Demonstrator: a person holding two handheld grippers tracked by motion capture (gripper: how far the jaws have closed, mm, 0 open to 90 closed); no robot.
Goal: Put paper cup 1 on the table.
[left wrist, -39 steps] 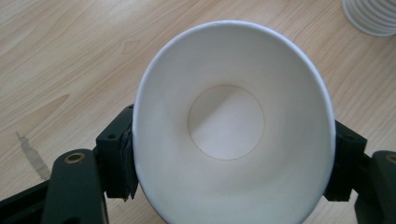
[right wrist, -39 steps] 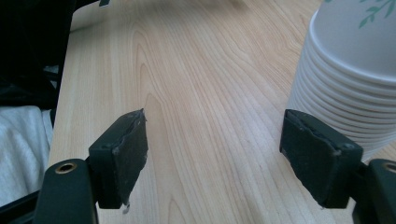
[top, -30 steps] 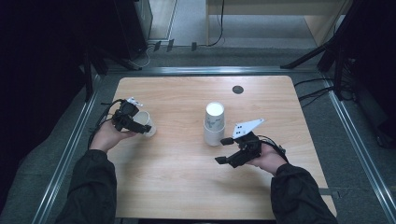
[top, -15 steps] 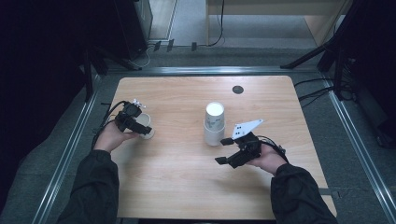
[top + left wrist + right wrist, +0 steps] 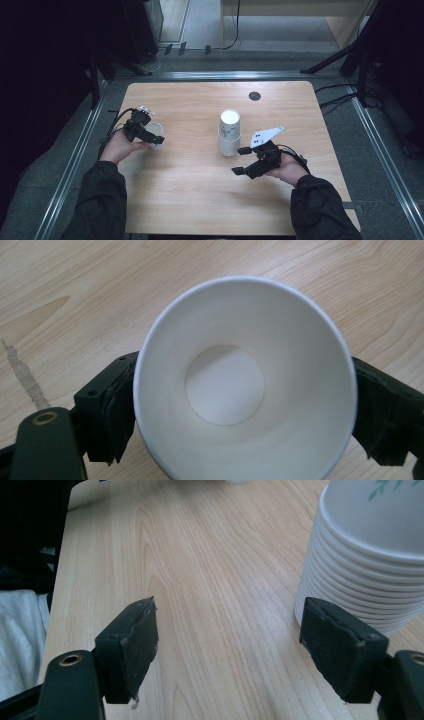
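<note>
A single white paper cup stands upright on the wooden table at the left, its mouth facing up. My left gripper straddles it. In the left gripper view the cup sits between the two pads, whose jaws have just been opening and now stand slack beside its wall. An upside-down stack of several white cups stands mid-table. My right gripper rests just right of it and is open, with bare wood between its pads and the stack beside the right one.
A small dark round hole lies in the tabletop at the back. Metal rails run along the table's sides. Wide bare wood stretches across the front between the two hands.
The left jaws have spread apart around the single cup, which stays standing on the table. Neither hand has shifted, and the right gripper looks the same.
</note>
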